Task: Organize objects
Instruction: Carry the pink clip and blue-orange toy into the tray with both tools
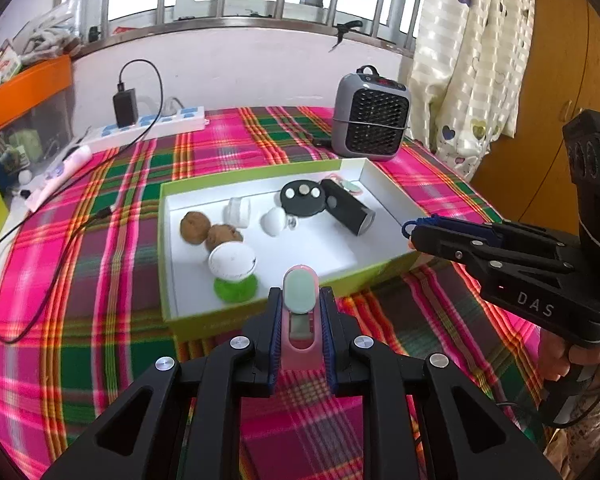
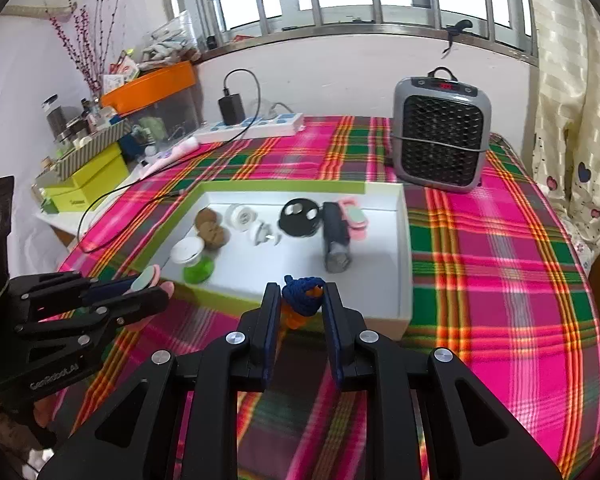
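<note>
Box sits on the plaid surface, already filled with small items. Left wrist view: left gripper jaws grasp a pink clip near the box's front wall. Right wrist view: right gripper jaws grasp an orange toy, perhaps blue-capped. Both are mid-carry; next, move over the box and release.

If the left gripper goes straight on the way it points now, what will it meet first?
Probably the near wall of the white tray, just ahead of the left gripper and the pink device it holds. If it clears the wall, the green-based white ball is close by; depth is unclear.
</note>
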A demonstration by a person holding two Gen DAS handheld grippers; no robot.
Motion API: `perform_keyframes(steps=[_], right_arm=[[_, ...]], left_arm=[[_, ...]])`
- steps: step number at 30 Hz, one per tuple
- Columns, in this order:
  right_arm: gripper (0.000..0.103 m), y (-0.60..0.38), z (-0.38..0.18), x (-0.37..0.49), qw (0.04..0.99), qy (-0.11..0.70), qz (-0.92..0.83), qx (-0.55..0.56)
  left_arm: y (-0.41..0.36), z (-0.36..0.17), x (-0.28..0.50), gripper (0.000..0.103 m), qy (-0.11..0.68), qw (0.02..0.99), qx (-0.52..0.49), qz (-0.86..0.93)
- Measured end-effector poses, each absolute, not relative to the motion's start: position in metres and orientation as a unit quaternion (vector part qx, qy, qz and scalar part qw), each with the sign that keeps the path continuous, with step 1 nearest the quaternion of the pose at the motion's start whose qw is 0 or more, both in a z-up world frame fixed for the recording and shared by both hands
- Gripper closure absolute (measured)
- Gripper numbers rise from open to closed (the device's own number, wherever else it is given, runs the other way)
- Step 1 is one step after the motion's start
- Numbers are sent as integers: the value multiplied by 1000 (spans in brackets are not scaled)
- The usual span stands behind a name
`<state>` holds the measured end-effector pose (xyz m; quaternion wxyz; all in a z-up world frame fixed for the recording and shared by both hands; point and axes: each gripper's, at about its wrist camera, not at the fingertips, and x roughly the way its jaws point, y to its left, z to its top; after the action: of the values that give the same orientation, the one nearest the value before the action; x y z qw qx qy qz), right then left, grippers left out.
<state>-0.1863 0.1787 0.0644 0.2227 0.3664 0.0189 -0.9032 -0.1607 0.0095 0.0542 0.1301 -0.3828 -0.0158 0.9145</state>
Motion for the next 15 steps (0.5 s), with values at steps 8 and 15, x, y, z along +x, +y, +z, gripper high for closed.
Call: perform_keyframes(steps=[8, 15], right_arm=[[81, 182, 66, -211, 194, 42, -910, 363], [81, 181, 62, -236, 182, 55, -909, 370]], left_arm=[[17, 53, -186, 87, -19, 135, -385, 913], [23, 47, -204, 87, -21, 138, -394, 909]])
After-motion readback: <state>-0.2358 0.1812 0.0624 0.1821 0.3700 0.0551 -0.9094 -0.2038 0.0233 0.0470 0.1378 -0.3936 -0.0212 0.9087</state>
